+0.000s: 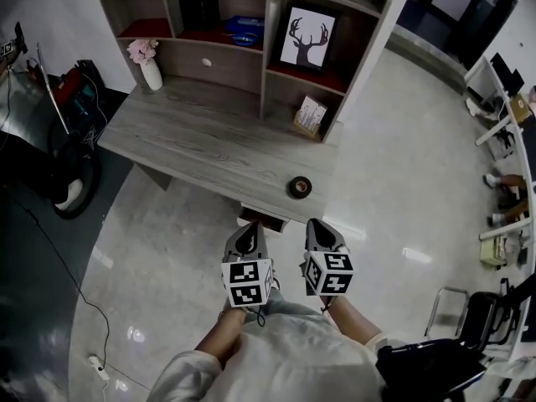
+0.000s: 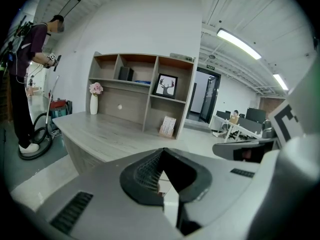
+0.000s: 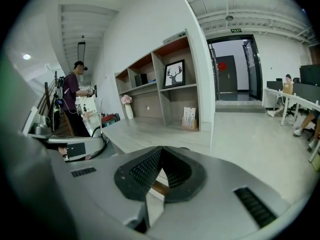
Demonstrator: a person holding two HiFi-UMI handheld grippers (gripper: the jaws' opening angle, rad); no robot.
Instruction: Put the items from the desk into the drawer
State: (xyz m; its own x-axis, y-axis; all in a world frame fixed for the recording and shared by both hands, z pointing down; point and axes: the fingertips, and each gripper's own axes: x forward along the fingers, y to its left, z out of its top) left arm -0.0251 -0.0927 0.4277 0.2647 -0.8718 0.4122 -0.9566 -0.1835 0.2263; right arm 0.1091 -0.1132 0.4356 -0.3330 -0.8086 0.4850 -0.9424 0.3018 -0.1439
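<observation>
A black tape roll (image 1: pixel 301 187) lies near the front edge of the grey wooden desk (image 1: pixel 193 136). A small printed box (image 1: pixel 311 115) stands at the desk's right, under the shelf unit. A white vase with pink flowers (image 1: pixel 151 68) stands at the back left. Below the desk's front edge a brown drawer (image 1: pixel 261 221) shows a little. My left gripper (image 1: pixel 249 229) and right gripper (image 1: pixel 322 227) hang side by side just in front of the desk, both shut and holding nothing. Both gripper views show jaws meeting at the tips, left gripper (image 2: pixel 163 150) and right gripper (image 3: pixel 161 149).
The shelf unit holds a deer picture (image 1: pixel 306 40), a blue item (image 1: pixel 244 30) and a small drawer with a knob (image 1: pixel 206 61). A vacuum cleaner and cables (image 1: pixel 71 153) lie left of the desk, where a person (image 2: pixel 22 84) stands. A black chair (image 1: pixel 435 363) is at lower right.
</observation>
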